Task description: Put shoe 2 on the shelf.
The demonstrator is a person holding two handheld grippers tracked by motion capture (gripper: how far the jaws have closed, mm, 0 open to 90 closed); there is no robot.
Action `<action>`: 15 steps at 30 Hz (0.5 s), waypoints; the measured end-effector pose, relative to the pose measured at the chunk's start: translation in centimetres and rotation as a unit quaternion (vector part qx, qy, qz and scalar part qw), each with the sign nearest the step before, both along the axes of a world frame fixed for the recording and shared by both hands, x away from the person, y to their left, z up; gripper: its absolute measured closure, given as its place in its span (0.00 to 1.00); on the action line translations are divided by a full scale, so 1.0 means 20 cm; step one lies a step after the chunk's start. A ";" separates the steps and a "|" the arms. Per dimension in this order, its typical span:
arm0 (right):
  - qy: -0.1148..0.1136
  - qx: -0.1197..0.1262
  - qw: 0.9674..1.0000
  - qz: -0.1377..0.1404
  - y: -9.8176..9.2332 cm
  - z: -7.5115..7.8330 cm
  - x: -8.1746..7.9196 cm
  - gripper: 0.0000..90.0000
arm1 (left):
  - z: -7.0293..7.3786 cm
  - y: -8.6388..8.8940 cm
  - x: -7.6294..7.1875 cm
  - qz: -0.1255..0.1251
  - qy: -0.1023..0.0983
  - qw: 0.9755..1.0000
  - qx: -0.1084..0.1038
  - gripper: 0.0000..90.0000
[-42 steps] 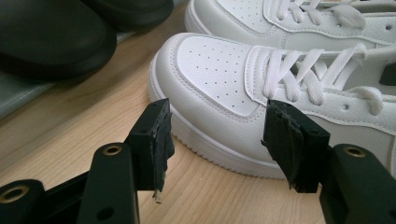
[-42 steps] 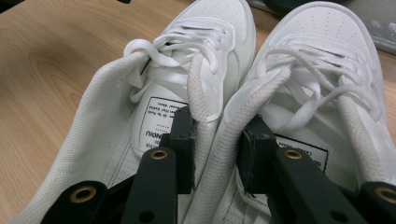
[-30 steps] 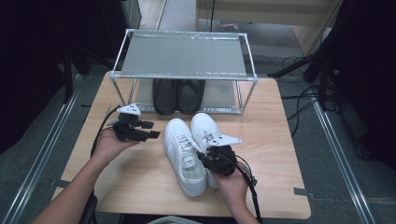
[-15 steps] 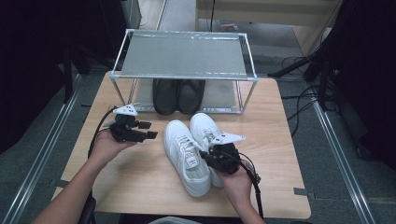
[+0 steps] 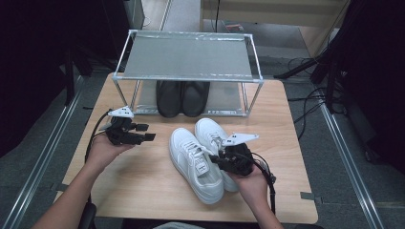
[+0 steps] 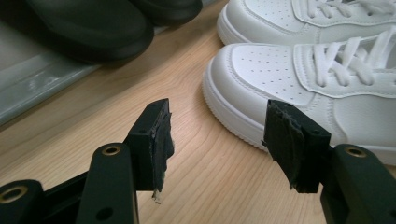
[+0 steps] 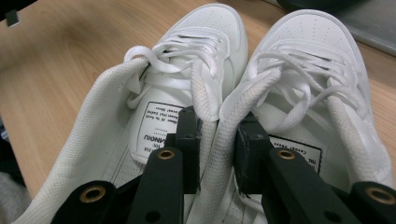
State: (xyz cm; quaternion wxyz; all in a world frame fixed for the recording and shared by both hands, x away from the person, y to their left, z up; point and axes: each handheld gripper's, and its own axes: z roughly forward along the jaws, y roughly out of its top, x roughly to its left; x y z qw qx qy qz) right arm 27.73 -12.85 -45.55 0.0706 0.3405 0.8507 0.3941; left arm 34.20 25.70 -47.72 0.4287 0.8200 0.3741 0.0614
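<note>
Two white sneakers (image 5: 203, 160) lay side by side on our table (image 5: 143, 191) | our right gripper (image 7: 215, 135) pinched their adjoining inner collars together, jaws just closing | our left gripper (image 6: 217, 140) stood wide open, empty, beside the left sneaker's toe.

Pinched in your right gripper (image 7: 215, 149), the white sneakers (image 7: 261, 88) show smooth, faintly glossy perforated leather, woven mesh collars and flat cloth laces. Ahead of your left gripper (image 6: 217, 140), pale matt wood-grain table (image 6: 210, 182); beyond it, matt black shoes (image 6: 93, 23).
</note>
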 end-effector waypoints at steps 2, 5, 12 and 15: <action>-0.006 -0.004 1.000 0.020 0.00 0.02 0.01 0.84 | -0.01 0.03 -0.01 0.005 0.002 1.000 0.000 0.45; -0.006 -0.007 0.998 0.056 0.01 0.05 0.04 0.85 | -0.02 0.06 -0.03 0.013 0.006 1.000 0.005 0.44; -0.005 0.002 0.990 0.140 0.00 0.12 0.12 0.85 | -0.03 0.14 -0.06 0.030 0.008 1.000 0.005 0.44; -0.004 0.001 0.986 0.166 0.02 0.15 0.16 0.86 | -0.03 0.17 -0.08 0.041 0.006 0.999 0.001 0.44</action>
